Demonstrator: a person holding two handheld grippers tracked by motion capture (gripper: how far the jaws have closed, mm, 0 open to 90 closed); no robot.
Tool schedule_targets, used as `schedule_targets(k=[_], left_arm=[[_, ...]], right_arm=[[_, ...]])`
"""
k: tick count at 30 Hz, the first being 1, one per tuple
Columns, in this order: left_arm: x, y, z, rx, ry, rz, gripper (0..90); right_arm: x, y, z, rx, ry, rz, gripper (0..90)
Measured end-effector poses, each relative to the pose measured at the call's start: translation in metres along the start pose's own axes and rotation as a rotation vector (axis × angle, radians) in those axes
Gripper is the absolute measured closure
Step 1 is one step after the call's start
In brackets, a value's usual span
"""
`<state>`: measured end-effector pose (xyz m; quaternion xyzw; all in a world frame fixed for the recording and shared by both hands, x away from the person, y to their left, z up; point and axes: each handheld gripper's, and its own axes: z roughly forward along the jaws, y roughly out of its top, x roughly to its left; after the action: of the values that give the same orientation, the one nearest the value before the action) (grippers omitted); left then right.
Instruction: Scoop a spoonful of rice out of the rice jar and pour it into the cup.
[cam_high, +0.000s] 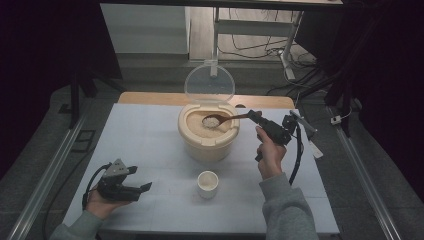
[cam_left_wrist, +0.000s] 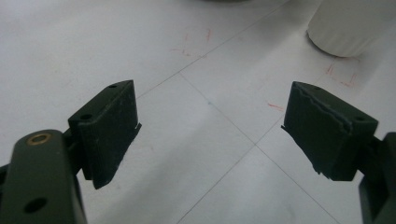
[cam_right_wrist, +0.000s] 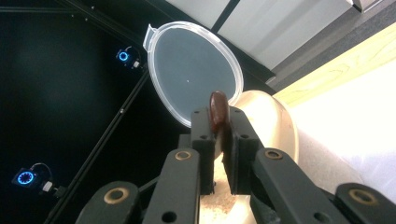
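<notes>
The right gripper (cam_high: 256, 116) pinches the handle end of a brown spoon (cam_high: 225, 119) between its 2 jaws. The spoon's long axis runs leftward from the jaws in the high view, nearly level, with its bowl, heaped with rice, above the open beige rice container (cam_high: 208, 145). The clear lid (cam_high: 209, 83) stands upright behind. The left gripper (cam_high: 139, 180) rests near the table's (cam_high: 145, 135) front-left edge, jaws spread, well apart from the white cup (cam_high: 207, 184).

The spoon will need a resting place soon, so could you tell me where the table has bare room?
The widest bare patch on the table lies left of the rice container, beyond the left gripper. Another lies right of the white cup, near the edge. It is crowded between container and cup, where the right gripper holds the spoon.
</notes>
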<state>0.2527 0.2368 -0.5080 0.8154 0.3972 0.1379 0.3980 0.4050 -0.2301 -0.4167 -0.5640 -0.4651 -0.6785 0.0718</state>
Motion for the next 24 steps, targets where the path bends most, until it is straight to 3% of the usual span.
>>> schedule_targets(k=[24], left_arm=[[0.000,0.000,0.000,0.002,0.001,-0.002,17.7]], right_arm=[[0.010,0.002,-0.018,0.027,0.043,-0.003,82.8]])
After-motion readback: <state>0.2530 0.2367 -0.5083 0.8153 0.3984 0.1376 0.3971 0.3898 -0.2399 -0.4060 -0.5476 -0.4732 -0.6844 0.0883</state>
